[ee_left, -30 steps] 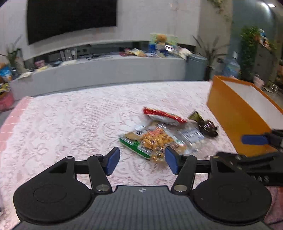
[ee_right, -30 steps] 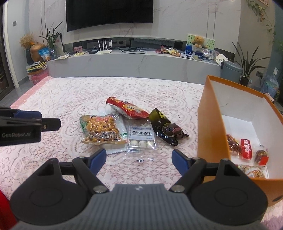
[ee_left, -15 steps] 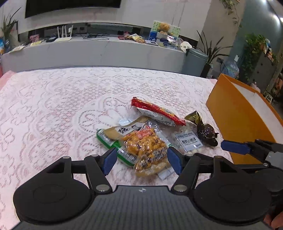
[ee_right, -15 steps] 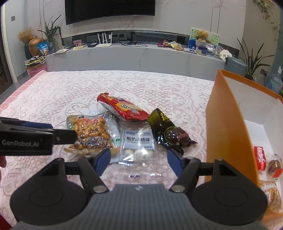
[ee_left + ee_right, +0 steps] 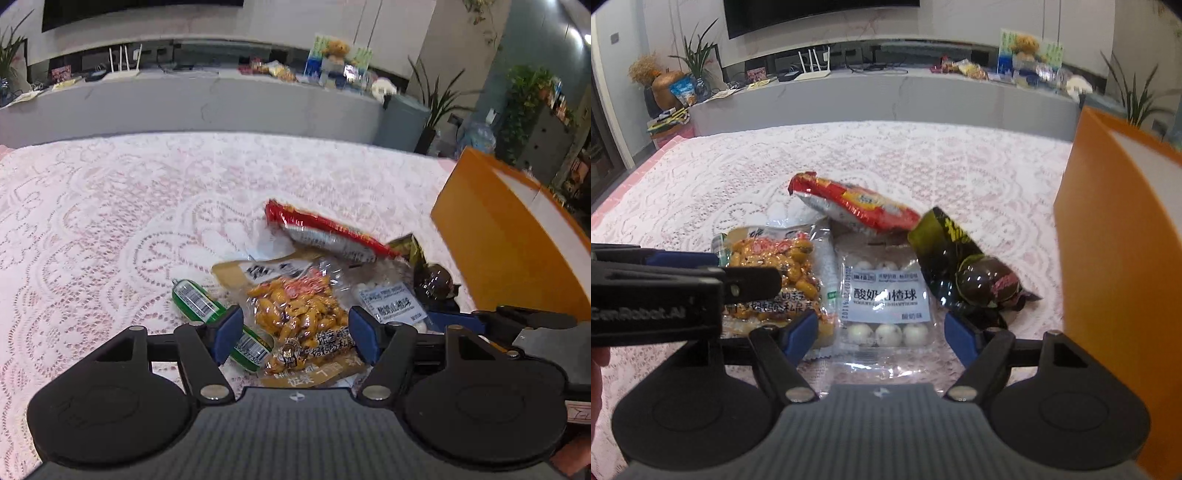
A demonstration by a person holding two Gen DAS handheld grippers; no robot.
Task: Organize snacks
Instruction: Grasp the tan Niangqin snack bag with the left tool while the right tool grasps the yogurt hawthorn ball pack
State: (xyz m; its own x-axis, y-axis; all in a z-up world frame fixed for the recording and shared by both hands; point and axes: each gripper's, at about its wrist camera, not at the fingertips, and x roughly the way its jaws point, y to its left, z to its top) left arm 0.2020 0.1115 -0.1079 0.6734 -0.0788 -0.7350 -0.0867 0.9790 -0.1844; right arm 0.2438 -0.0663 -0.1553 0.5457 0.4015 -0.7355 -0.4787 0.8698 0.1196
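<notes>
Several snack packs lie together on the lace tablecloth. My left gripper (image 5: 295, 328) hangs just over the clear pack of orange peanuts (image 5: 299, 314). Its jaws are closing a little and the pads flank the pack without pressing it. My right gripper (image 5: 881, 332) hovers over the clear pack of white balls (image 5: 886, 299). Its jaws are opening, and the pads stand apart from the pack. A red pack (image 5: 857, 203) lies behind, a dark egg pack (image 5: 979, 280) to the right, and a green pack (image 5: 195, 301) under the peanuts. The left gripper's fingers (image 5: 753, 282) cross the peanuts in the right wrist view.
A tall orange box (image 5: 1115, 258) with a white inside stands right of the snacks, close to the right gripper. The lace cloth (image 5: 110, 221) stretches bare to the left and behind. A grey counter (image 5: 886, 99) runs along the far edge.
Both grippers have come forward and down towards the snack pile. The peanut pack and the white ball pack now lie between their fingers, and the box's inside has left the right wrist view.
</notes>
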